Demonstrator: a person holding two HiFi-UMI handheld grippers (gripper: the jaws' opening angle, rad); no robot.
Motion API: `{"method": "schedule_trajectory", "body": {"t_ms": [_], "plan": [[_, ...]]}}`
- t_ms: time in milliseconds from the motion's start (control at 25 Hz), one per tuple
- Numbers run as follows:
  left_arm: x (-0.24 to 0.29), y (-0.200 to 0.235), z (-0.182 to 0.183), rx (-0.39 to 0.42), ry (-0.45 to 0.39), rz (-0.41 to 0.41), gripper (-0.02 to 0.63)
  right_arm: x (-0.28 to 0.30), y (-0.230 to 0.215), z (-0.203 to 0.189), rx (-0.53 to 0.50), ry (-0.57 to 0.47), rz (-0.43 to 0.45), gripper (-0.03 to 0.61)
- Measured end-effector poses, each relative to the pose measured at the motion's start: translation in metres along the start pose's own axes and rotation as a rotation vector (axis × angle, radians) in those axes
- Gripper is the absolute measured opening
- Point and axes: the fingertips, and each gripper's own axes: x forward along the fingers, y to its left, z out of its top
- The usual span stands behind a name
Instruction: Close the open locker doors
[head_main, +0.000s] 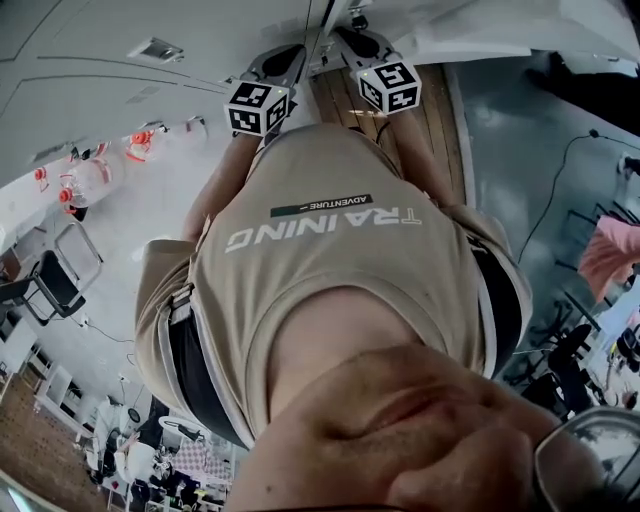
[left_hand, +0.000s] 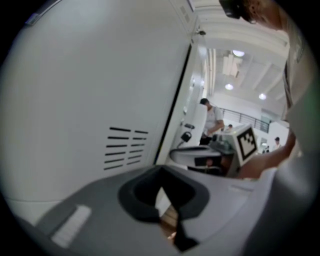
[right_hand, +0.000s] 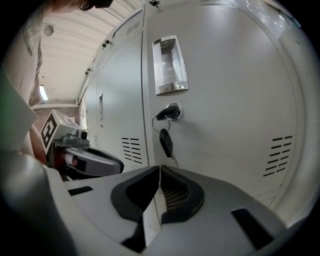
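Note:
White metal lockers fill both gripper views. In the right gripper view a locker door (right_hand: 220, 100) with a recessed chrome handle (right_hand: 170, 65) and a lock with a hanging key (right_hand: 166, 141) lies flush with its neighbour. My right gripper (right_hand: 159, 171) is shut and empty, its tips close to this door below the key. In the left gripper view a vented door panel (left_hand: 90, 100) ends in a dark edge (left_hand: 172, 110); whether it stands ajar I cannot tell. My left gripper (left_hand: 161, 176) is shut with nothing in it. From the head view both grippers (head_main: 285, 60) (head_main: 352, 38) point at the lockers.
My own beige shirt (head_main: 330, 260) covers most of the head view. Wooden floor (head_main: 430, 110) runs along the locker base, grey floor with cables (head_main: 545, 150) beside it. People and desks stand far off past the door edge (left_hand: 212, 120). Each gripper's marker cube (left_hand: 245, 142) (right_hand: 50, 127) shows in the other's view.

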Motion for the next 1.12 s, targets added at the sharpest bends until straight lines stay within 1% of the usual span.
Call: {"method": "schedule_trajectory", "body": {"t_ms": [320,480,600,720,800,920,1120], "plan": [[0.006,-0.001,0.013,0.077,0.006,-0.019,-0.002,0.014,-0.007,0.007,0.015,-0.006,-0.008,0.015],[0.005,0.002,0.013,0.026,0.008,-0.019,-0.002,0.017,-0.012,0.010,0.017,0.007,-0.036,0.015],[-0.003,-0.001,0.015,0.027,0.010,-0.018,-0.002,0.015,-0.016,0.011,0.023,0.017,-0.078,0.015],[-0.010,0.001,0.018,0.032,-0.008,-0.008,-0.002,0.015,-0.019,0.016,0.038,0.000,-0.088,0.015],[-0.016,0.003,0.016,0.018,-0.017,0.009,-0.002,0.014,-0.019,0.017,0.040,-0.007,-0.094,0.015],[-0.032,0.003,0.007,-0.003,-0.018,0.020,-0.002,0.006,-0.011,0.009,0.045,-0.007,-0.105,0.015],[-0.060,0.011,-0.009,-0.008,-0.020,0.063,-0.002,-0.006,0.012,-0.010,0.064,-0.002,-0.103,0.015]]}}
